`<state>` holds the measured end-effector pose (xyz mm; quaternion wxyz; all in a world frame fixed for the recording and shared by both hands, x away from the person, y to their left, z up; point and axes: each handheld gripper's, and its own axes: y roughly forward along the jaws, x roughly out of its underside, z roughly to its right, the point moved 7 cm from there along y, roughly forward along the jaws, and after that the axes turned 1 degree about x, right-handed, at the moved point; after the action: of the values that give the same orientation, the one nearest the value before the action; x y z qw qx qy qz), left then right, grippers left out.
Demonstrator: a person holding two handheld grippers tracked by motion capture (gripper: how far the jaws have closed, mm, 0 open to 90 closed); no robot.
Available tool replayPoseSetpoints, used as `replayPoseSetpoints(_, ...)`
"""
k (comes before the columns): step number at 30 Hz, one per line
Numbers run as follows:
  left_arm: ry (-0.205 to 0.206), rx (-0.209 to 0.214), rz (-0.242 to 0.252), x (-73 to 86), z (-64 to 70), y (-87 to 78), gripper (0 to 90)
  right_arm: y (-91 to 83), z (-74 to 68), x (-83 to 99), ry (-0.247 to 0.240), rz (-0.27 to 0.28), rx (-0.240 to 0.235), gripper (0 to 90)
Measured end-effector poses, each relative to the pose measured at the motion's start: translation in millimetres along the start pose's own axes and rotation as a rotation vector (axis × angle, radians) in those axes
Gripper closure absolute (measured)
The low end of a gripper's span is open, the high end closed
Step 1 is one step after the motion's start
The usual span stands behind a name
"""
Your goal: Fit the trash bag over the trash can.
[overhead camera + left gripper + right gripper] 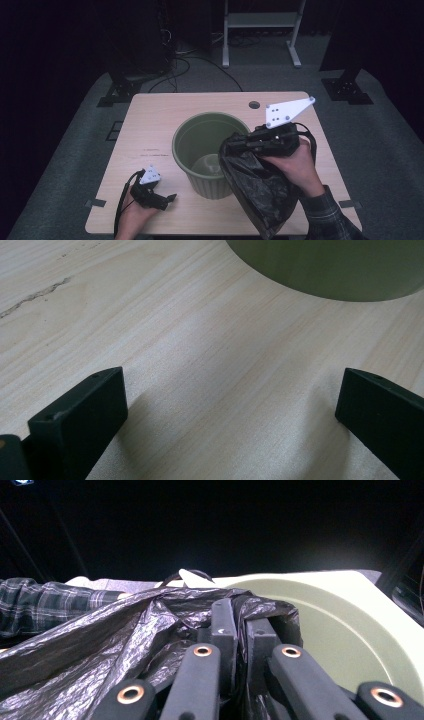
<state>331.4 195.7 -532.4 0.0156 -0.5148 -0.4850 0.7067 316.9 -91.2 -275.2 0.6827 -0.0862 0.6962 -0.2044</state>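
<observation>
A pale green bin (210, 150) stands in the middle of the wooden table (150, 115). My right gripper (235, 142) is shut on the top edge of a black plastic bag (260, 192), held at the bin's right rim. The bag hangs down the bin's right side past the table's front edge. In the right gripper view the jaws pinch the crinkled bag (100, 655) beside the bin's rim (350, 625). My left gripper (170, 199) rests on the table at the front left, open, with bare wood between its fingers (80, 415). The bin's base (330, 270) lies just ahead of it.
A round cable hole (254, 105) sits near the table's back edge. Behind the table are a white frame stand (260, 30), black stand feet (117, 92) and cables on the grey floor. A plaid sleeve (330, 217) comes in at the front right.
</observation>
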Motion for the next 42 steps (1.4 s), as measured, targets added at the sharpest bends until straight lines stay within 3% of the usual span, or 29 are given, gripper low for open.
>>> replayPoseSetpoints(16, 0.002, 0.0, 0.0, -0.1, -0.1, 0.2, 0.0, 61.0, 6.6, -59.1, -0.04, -0.001, -0.113, 85.5)
replayPoseSetpoints(23, 0.001, 0.001, 0.0, -0.1, 0.1, 0.3, 0.0, 97.1, 10.1, -76.0, -0.007, 0.022, -0.202, 85.5)
replayPoseSetpoints(29, 0.001, 0.002, 0.001, -0.1, 0.0, 0.3, 0.0, 121.5, 14.7, -79.1, 0.008, 0.003, -0.225, 85.4)
replayPoseSetpoints(36, 0.002, 0.003, 0.0, -0.1, 0.1, 0.2, 0.0, 128.5, 35.0, -68.6, 0.046, -0.031, -0.182, 81.8)
replayPoseSetpoints(40, 0.002, 0.004, -0.001, -0.1, 0.1, 0.2, 0.0, 123.5, 47.1, -57.3, 0.067, -0.063, -0.133, 72.1)
replayPoseSetpoints(42, 0.002, 0.003, -0.001, -0.2, 0.0, 0.2, 0.0, 118.2, 52.8, -53.1, 0.079, -0.061, -0.112, 72.3)
